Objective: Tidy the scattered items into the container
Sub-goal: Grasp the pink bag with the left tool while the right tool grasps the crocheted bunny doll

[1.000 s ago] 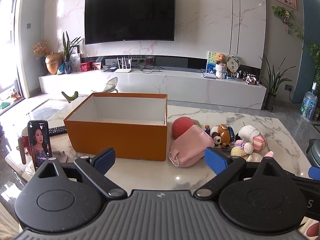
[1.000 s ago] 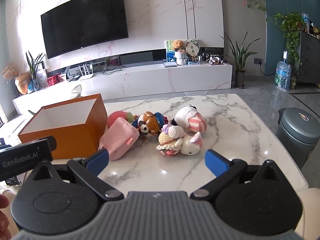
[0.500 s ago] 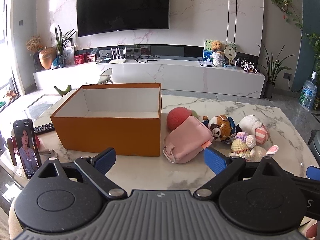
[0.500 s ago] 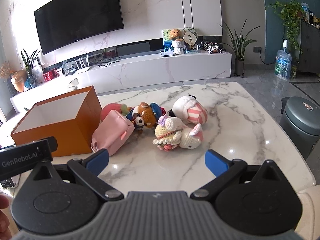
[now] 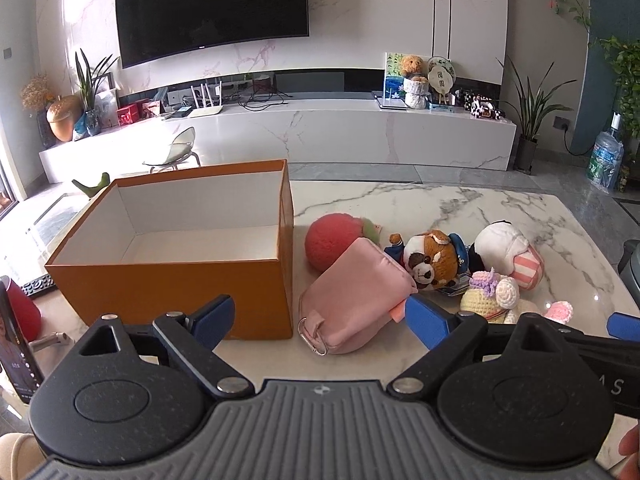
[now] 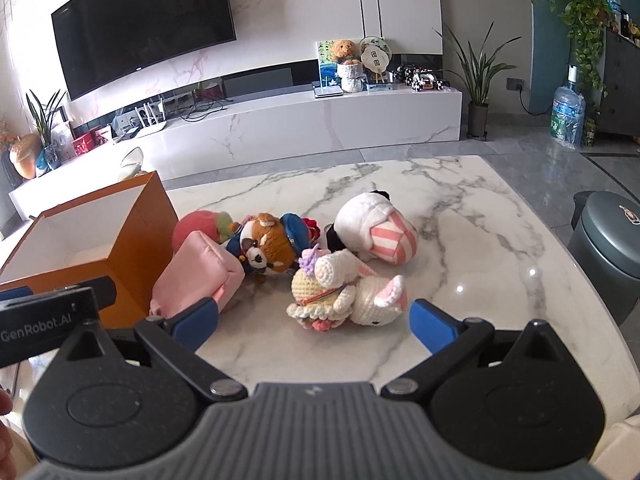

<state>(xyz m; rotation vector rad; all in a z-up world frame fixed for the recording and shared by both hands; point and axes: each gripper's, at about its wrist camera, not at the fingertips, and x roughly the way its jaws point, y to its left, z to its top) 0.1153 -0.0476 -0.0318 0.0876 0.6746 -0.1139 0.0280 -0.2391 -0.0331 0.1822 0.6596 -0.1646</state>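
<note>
The orange box (image 5: 176, 276) is seen at the left of the marble table (image 5: 460, 208), open-topped with a white interior that shows nothing inside. Just beside its right wall a pink pouch (image 5: 352, 300) is laid, leaning against a red plush ball (image 5: 328, 244). To the right of these a brown bear toy (image 5: 434, 260) in a blue cap is found, touching the pouch, and beyond it a white plush with a pink striped part (image 5: 508, 252). In front of them a crocheted doll (image 6: 320, 288) and a white crocheted bunny (image 6: 380, 300) are lying together. The left gripper (image 5: 320, 320) is held with fingers spread wide in front of the pouch, nothing between them. The right gripper (image 6: 314, 320) is likewise spread and empty, before the crocheted pair.
</note>
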